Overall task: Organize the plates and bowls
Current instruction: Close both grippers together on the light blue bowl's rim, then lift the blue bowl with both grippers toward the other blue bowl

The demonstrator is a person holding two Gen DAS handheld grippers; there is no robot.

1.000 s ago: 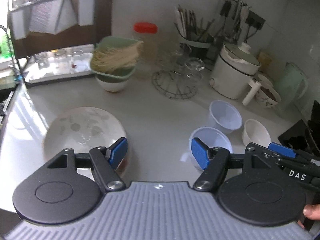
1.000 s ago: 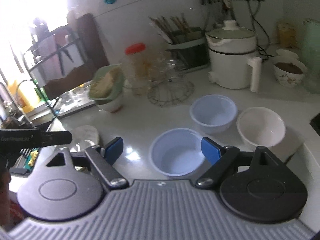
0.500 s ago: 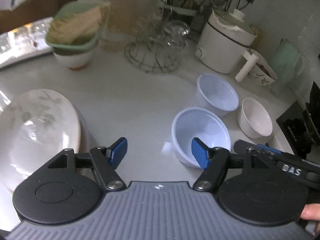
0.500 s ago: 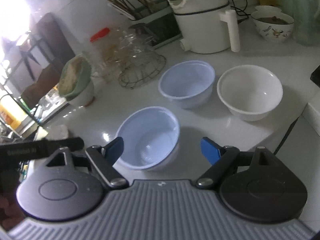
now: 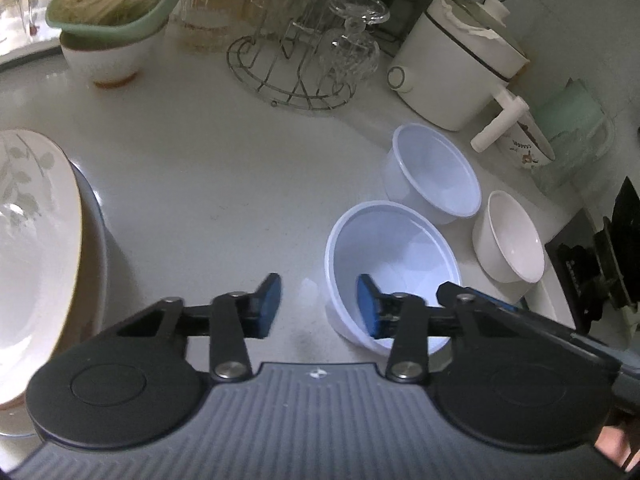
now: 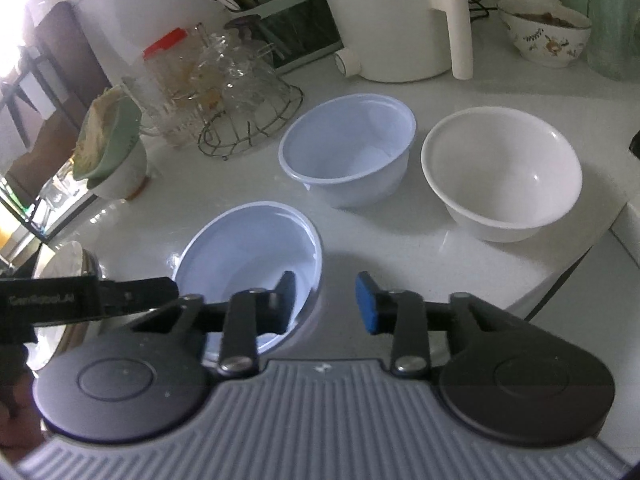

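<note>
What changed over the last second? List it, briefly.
Both the left gripper and right gripper dropped toward the near blue bowl, jaws closing; each now straddles an opposite side of its wall, not visibly pinching yet. Nothing let go. The far blue bowl, white bowl and plate stayed put.

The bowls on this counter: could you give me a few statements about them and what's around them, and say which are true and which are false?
1. Three bowls stand on the counter: a nearest bluish bowl, a second bluish bowl and a white bowl. True.
2. The bowls are stacked inside one another. False: each stands by itself.
3. The white bowl is full of soup. False: it is empty.
4. A wire rack with glasses stands behind the bowls. True.
5. A leaf-patterned plate lies to the right of the bowls. False: it lies to their left.
</note>
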